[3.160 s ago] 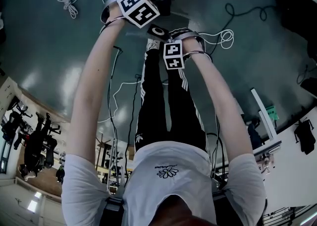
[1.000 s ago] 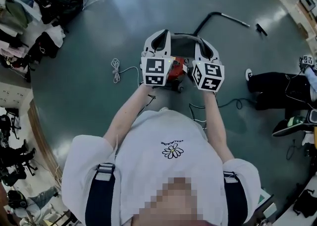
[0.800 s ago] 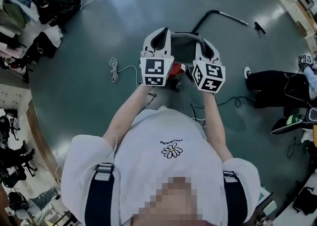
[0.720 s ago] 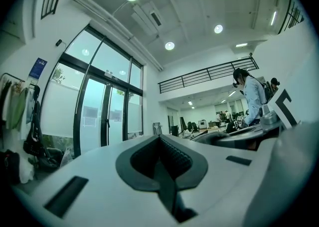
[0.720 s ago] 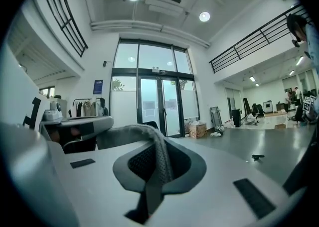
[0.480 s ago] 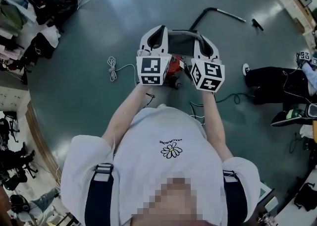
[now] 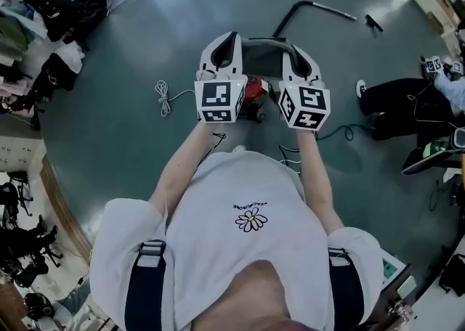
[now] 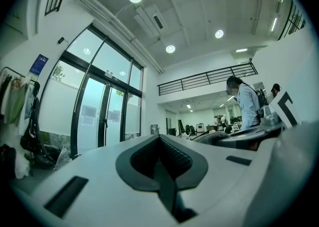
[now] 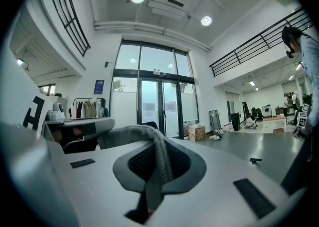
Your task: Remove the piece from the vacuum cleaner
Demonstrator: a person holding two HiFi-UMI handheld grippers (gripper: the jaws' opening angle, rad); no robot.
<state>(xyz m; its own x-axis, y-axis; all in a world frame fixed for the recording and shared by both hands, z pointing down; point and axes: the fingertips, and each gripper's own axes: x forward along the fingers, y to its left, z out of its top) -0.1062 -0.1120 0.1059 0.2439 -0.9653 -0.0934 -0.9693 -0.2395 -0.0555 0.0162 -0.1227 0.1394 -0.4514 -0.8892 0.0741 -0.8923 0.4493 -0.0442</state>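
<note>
Both the left tool [image 7: 232, 39] and right tool [image 7: 288, 48] clamp the piece [image 7: 263, 57] (stretched between them)

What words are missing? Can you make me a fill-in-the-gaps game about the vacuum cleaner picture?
1. The vacuum cleaner standing on the floor is ___ in colour.
2. The right gripper has its jaws ___ on the grey piece.
3. The coiled white cord lies on the ___.

Missing words: red; shut; floor
</note>
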